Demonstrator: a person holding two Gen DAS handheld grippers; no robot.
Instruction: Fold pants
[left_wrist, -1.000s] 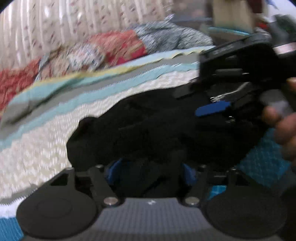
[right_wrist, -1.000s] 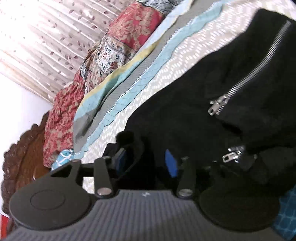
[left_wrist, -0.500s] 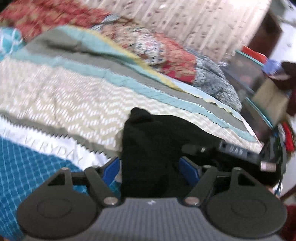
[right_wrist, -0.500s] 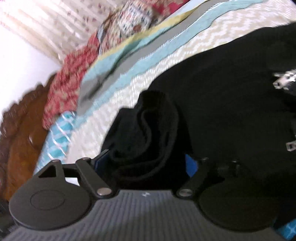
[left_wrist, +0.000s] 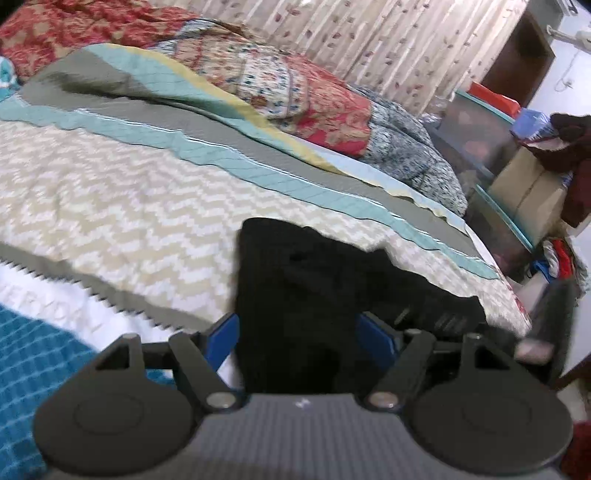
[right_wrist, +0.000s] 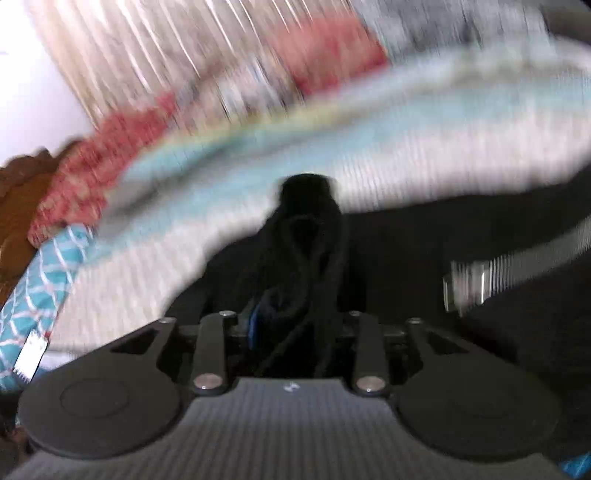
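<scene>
The black pants lie bunched on the bed's chevron quilt. My left gripper has its blue pads wide apart, with a fold of the pants lying between them. In the blurred right wrist view, my right gripper is shut on a bunched fold of the black pants. A silver zipper runs across the pants to the right. The right gripper's body shows behind the pants in the left wrist view.
Patterned red and blue bedding is piled along the far side of the bed before a curtain. Boxes and clutter stand at the right beyond the bed edge. A wooden headboard is at the left.
My right gripper has closed down on the pants fold and is moving fast, blurring its view. My left gripper has edged closer to the pants, still open.
</scene>
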